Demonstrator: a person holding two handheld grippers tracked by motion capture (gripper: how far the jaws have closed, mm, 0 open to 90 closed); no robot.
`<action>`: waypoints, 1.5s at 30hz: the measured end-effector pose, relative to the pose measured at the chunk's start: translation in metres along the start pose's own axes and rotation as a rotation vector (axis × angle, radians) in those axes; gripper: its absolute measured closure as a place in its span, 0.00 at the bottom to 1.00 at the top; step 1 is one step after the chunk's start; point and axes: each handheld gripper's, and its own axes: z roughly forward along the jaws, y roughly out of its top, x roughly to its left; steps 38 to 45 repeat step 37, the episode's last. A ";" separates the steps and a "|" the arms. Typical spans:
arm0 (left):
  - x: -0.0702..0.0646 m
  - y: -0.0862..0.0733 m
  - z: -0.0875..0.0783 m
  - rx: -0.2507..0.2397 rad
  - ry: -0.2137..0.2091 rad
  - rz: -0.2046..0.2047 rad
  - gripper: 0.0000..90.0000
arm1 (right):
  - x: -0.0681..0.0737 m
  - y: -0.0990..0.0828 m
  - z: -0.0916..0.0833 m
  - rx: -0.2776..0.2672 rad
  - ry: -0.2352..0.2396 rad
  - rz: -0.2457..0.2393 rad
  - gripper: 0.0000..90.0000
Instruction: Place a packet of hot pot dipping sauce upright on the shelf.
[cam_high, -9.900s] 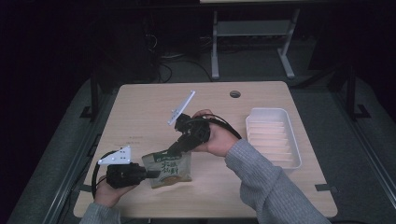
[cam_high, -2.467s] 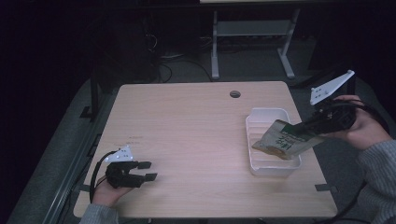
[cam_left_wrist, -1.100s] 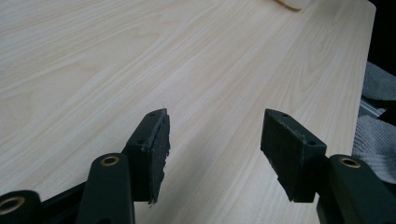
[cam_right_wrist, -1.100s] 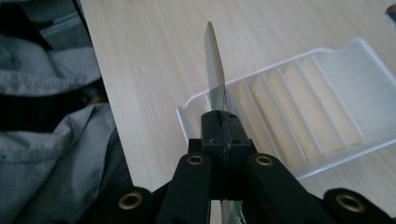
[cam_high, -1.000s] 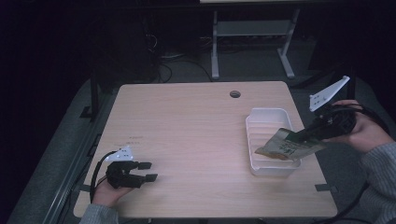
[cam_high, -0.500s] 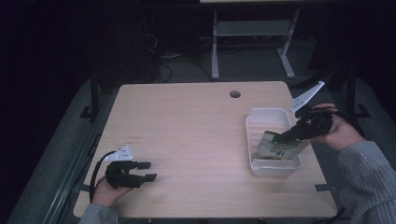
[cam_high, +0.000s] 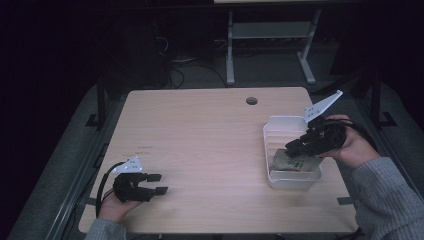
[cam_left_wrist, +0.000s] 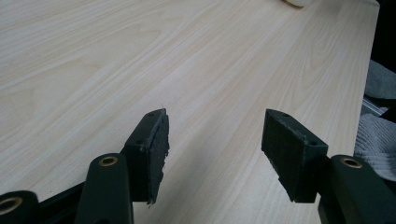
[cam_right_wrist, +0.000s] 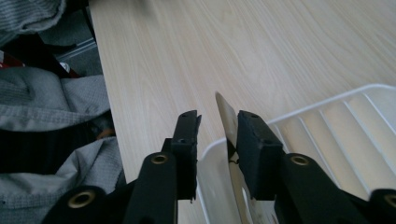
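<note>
A green snack packet (cam_high: 291, 163) lies in the near half of the white ribbed tray (cam_high: 280, 121) at the table's right. My right gripper (cam_high: 293, 146) hovers just over it, pointing left. Its jaws have just been opening. In the right gripper view the packet's thin edge (cam_right_wrist: 226, 119) stands in the gap of my right gripper (cam_right_wrist: 217, 135), leaning on one pad and clear of the other, above the tray (cam_right_wrist: 327, 122). My left gripper (cam_high: 156, 183) rests at the table's front left corner. It is open (cam_left_wrist: 212, 140) with bare wood between its jaws.
The light wooden table (cam_high: 210, 135) has a round cable hole (cam_high: 251, 100) near its far edge. A grey sleeve (cam_high: 385, 200) comes in from the lower right. Dark floor and a metal stand (cam_high: 270, 40) lie beyond the table.
The right gripper came left and down with the packet into the tray. Its jaws have parted, and the packet now rests in the tray. The left gripper has stayed put.
</note>
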 end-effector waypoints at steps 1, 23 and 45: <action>0.000 0.000 0.000 0.000 0.000 0.000 0.45 | 0.000 0.000 0.000 0.000 0.000 0.000 0.75; -0.001 0.000 0.000 0.003 -0.004 0.001 0.44 | 0.054 0.047 0.058 -0.079 0.015 -0.070 0.57; -0.001 0.000 0.000 0.006 -0.005 0.004 0.43 | 0.079 0.057 0.110 -0.072 0.080 -0.076 0.48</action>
